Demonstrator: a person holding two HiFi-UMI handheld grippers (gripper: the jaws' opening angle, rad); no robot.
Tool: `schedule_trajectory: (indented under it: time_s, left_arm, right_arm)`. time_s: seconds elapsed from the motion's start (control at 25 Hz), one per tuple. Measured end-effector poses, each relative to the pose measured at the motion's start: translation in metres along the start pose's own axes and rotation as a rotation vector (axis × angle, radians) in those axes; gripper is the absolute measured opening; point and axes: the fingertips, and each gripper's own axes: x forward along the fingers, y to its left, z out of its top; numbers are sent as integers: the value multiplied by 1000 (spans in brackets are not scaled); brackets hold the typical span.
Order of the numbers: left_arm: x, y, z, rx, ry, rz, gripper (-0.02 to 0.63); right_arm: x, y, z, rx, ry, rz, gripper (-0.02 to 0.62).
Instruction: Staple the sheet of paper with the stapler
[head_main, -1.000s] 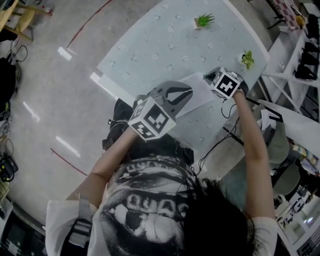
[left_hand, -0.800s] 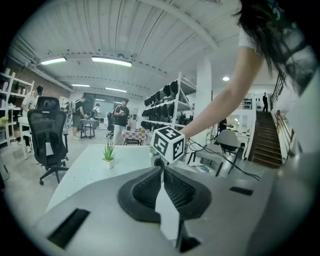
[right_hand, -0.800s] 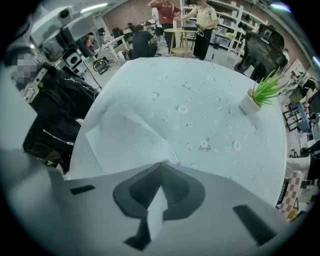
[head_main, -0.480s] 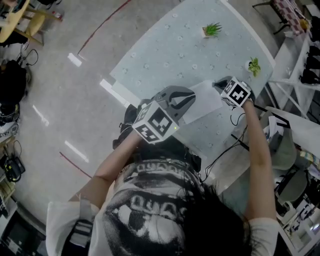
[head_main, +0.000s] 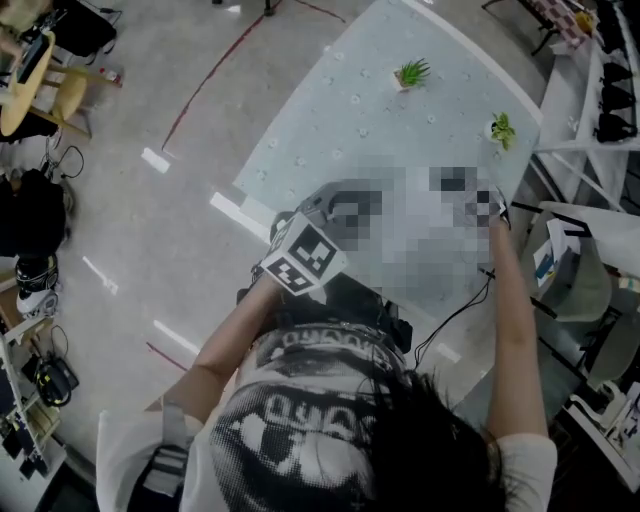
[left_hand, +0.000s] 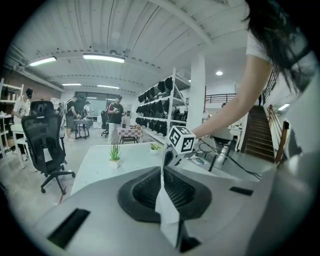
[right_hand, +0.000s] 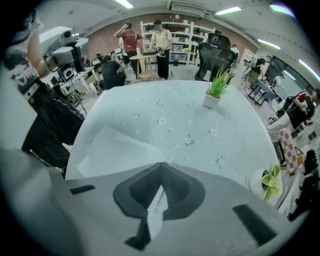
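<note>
A white sheet of paper lies partly on the pale flowered table and is held at two edges. In the left gripper view my left gripper is shut on one edge, which shows as a thin white strip between the jaws. My right gripper points steeply down with its jaws shut on the sheet's other edge. Its marker cube stands beyond the left jaws. In the head view a mosaic patch covers the sheet and the right gripper; the left gripper's marker cube shows. I see no stapler.
Two small potted plants stand on the table's far part. An office chair is left of the table, shelving racks behind it. Cables hang off the table's right side. People stand far back.
My left gripper has shifted a little along the table's near edge with the sheet's edge in it. The right gripper stays at the far edge and has rolled.
</note>
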Motion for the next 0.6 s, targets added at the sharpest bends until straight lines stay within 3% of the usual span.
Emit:
schedule_trajectory:
  time_s: [0.28, 0.44, 0.6]
  left_arm:
    - [-13, 9, 1, 43, 7, -77, 15]
    - [-21, 9, -3, 96, 27, -180, 15]
    - [-26, 5, -14, 131, 55, -278, 15]
  right_arm:
    - [-30, 18, 37, 242, -229, -140, 3]
    - [-48, 41, 53, 442, -380, -243, 3]
    - [-50, 78, 61, 578, -453, -296, 2]
